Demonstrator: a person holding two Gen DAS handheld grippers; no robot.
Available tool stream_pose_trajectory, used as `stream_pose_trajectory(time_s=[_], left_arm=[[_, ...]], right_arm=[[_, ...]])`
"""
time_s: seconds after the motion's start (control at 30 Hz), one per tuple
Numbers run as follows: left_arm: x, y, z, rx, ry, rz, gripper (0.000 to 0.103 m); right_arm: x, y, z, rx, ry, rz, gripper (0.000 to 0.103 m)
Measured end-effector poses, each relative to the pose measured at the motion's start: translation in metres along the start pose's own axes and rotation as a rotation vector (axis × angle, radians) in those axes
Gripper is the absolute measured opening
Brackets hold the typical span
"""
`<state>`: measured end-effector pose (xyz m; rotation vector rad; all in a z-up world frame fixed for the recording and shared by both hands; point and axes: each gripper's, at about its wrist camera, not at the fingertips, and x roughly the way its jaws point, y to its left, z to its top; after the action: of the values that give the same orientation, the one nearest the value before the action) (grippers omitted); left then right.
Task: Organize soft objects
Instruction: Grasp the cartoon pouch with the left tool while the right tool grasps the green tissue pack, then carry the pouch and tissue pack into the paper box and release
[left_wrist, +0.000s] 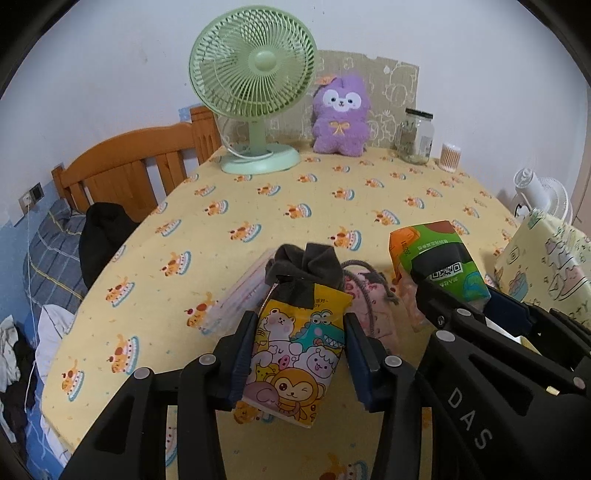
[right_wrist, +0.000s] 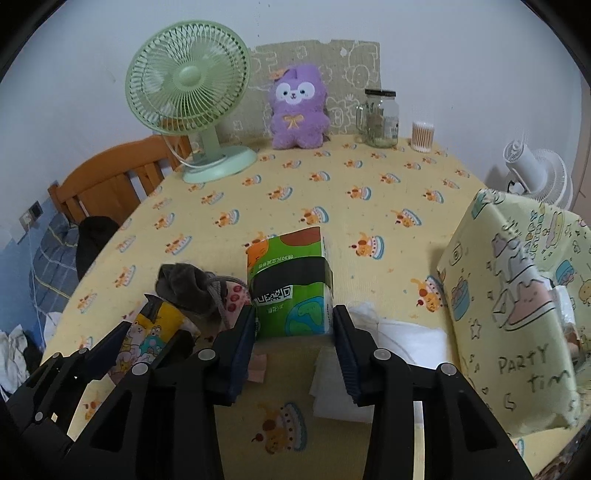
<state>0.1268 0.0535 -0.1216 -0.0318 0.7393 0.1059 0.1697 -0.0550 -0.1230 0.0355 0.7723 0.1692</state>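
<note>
My left gripper (left_wrist: 299, 330) is shut on a yellow tissue pack (left_wrist: 295, 362) printed with cartoon animals, held just above the yellow tablecloth (left_wrist: 258, 206). A dark grey sock (left_wrist: 304, 267) lies bunched over the pack's far end. To its right, my right gripper (right_wrist: 293, 317) is shut on a green tissue pack (right_wrist: 288, 273), pads pressing both sides, also lifted off the table. Between the two packs lies a pink drawstring pouch (left_wrist: 369, 302). A purple plush toy (left_wrist: 340, 114) sits upright at the table's far edge.
A green desk fan (left_wrist: 255, 92), a glass jar (left_wrist: 415, 134) and a cotton swab tub (left_wrist: 450, 157) stand along the back. A patterned fabric box (right_wrist: 517, 295) stands at the right, white tissue sheets (right_wrist: 406, 343) beside it. A wooden bed frame (left_wrist: 122, 166) lies left.
</note>
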Motion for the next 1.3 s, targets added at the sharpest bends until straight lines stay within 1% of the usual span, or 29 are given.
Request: stream_pose_trajectory(time_s=[0.43,0.7,1.0,1.3], left_arm=[[-0.04,-0.002,0.01,-0.001,-0.076,0.002,0.047],[-0.066,-0.005,0.017,0.004,-0.121,-0.014,0.047],[-0.09,-0.015,0.022,0.013,-0.163,-0.032,0.047],[-0.104,-0.032,0.026,0.026,-0.189,-0.048,0.047]], right_arm=[[-0.045,0.003,0.008,-0.006,-0.073,0.018,0.045],[-0.073,0.002,0.016,-0.005,-0.119,0.019,0.045],[-0.104,-0.007,0.02,-0.002,-0.166,0.005,0.045],[-0.122,-0.022,0.023,0.004,-0.195,-0.003,0.045]])
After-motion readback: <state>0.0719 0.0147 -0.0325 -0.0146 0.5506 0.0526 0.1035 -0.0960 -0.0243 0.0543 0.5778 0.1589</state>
